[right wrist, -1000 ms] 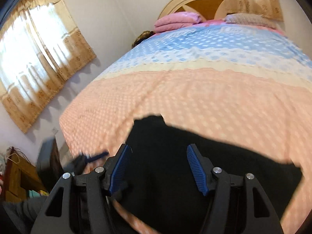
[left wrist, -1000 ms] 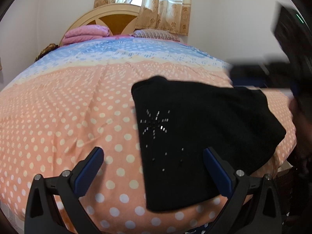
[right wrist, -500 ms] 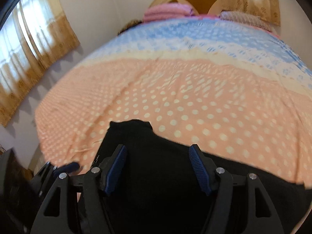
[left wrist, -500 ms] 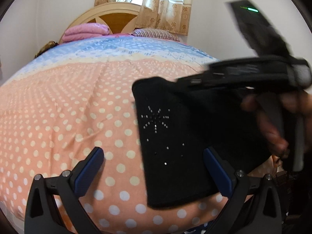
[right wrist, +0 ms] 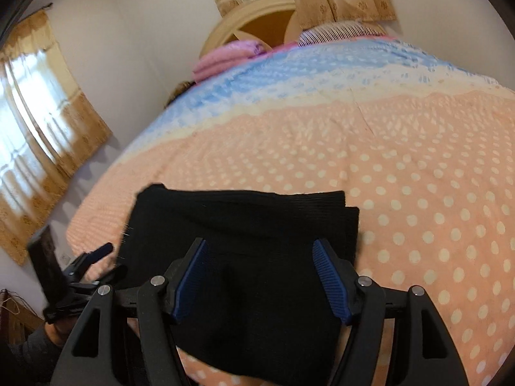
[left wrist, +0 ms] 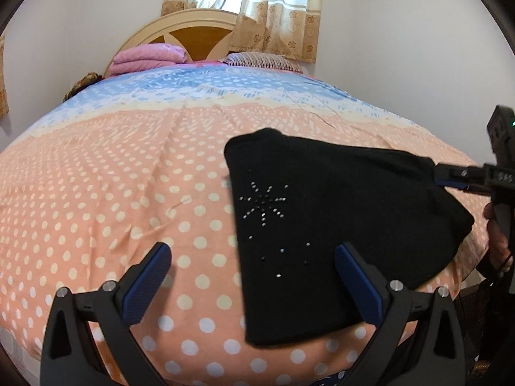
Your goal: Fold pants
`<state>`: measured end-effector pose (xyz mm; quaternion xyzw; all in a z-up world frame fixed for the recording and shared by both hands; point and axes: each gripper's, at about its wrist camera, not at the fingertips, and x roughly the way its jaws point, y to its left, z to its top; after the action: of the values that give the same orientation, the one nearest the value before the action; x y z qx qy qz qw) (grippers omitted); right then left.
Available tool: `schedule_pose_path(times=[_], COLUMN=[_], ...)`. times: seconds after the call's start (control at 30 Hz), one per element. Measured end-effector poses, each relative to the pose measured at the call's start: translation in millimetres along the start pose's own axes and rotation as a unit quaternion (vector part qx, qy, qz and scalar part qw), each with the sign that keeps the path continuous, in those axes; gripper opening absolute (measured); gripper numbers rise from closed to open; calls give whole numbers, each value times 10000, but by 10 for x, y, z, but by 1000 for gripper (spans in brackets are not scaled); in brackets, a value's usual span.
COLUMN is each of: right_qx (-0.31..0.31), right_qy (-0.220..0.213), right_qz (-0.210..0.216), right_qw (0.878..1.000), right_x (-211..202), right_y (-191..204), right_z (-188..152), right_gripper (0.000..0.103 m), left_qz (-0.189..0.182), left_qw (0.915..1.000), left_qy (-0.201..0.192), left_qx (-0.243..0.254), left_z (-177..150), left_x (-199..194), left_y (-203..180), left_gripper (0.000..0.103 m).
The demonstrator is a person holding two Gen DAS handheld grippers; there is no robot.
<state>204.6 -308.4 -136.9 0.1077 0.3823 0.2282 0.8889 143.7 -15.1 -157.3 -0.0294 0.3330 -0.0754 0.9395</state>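
Note:
Black pants point(left wrist: 338, 212), folded into a compact shape with a rhinestone star on top, lie flat near the bed's front right corner. My left gripper point(left wrist: 254, 273) hovers low over their left edge. It is open, one finger over the bedspread and the other over the fabric. In the right wrist view the pants point(right wrist: 244, 218) show stacked folded edges at the far side. My right gripper point(right wrist: 260, 276) stands open above them with nothing pinched. From the left wrist view that right gripper point(left wrist: 450, 177) sits at the pants' right corner.
The peach polka-dot bedspread point(left wrist: 112, 193) turns blue toward the headboard point(left wrist: 199, 32). A folded pink blanket point(left wrist: 148, 58) and a striped pillow point(left wrist: 260, 61) lie at the head. A curtained window point(right wrist: 38, 128) is on the left wall. The bed's edge drops just behind the pants.
The right gripper swept across the pants and now sits at their right corner. Its jaws stand slightly wider. The left gripper stayed put and the pants lie unchanged.

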Motion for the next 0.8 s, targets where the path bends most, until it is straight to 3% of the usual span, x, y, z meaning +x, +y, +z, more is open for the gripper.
schedule_pose_path(times=[0.13,0.3,0.43,0.8], right_qx=[7,623,1052,684], right_qy=[-360,-247,-101,-111], right_qz=[-80,-332,-268,-254], right_qw=[9993,9972,9940,9973], right_x=[-193,-195,-141,-31], right_y=[-23,-376,-599,-479], right_z=[-42,-82,-136,-226], right_gripper=[69,69,69,69], left_qz=[123,118,39,-283], left_qw=[9998,9996,9999,9986], left_qy=[-127,-73,41,375], left_qx=[-35,-241,-161,-241], left_z=[96,201,219,251], left_x=[-69,-36,61,369], left_y=[94,206,138,20], left_gripper=[103,103,103,103])
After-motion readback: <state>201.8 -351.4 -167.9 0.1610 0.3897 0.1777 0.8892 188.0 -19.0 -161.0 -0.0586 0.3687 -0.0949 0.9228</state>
